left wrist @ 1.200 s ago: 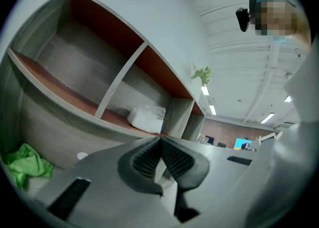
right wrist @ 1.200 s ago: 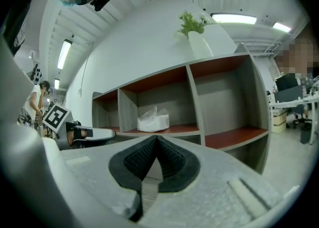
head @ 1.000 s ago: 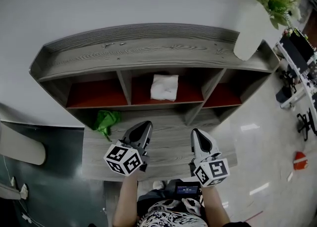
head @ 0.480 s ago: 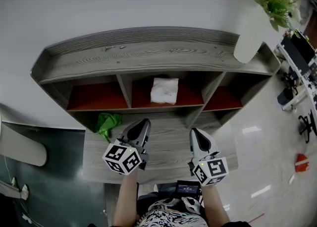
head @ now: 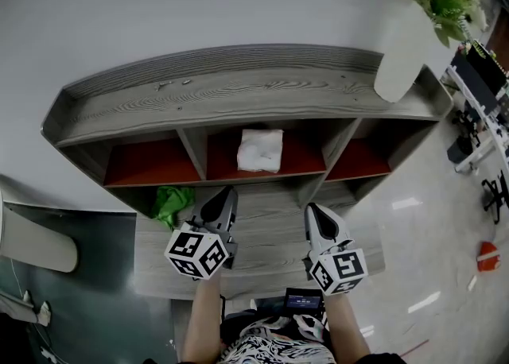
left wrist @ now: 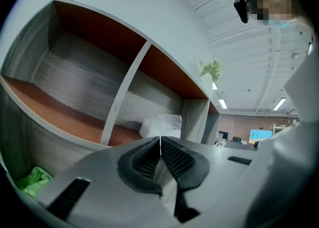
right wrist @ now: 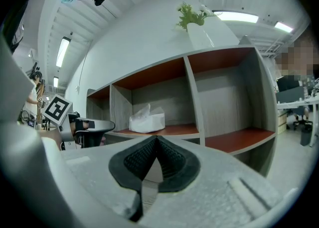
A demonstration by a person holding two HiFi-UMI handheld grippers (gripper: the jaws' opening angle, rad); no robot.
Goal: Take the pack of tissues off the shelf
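A white pack of tissues [head: 261, 150] lies in the middle compartment of the grey shelf [head: 238, 92] on its red board; it shows too in the left gripper view [left wrist: 160, 124] and the right gripper view [right wrist: 147, 120]. My left gripper [head: 225, 198] hangs in front of the shelf, below and left of the pack, jaws shut with nothing in them [left wrist: 160, 139]. My right gripper [head: 312, 213] is level with it, below and right of the pack, also shut and empty [right wrist: 156, 139]. Both point toward the shelf, short of it.
A green cloth [head: 172, 200] lies on the lower grey ledge [head: 270, 235] left of my left gripper. A white vase with a green plant [head: 409, 36] stands on the shelf top at the right. Office equipment [head: 481, 108] stands on the floor at far right.
Both grippers have edged a little forward toward the shelf; the left one rose slightly. The view shifted a bit. Jaws stayed shut.
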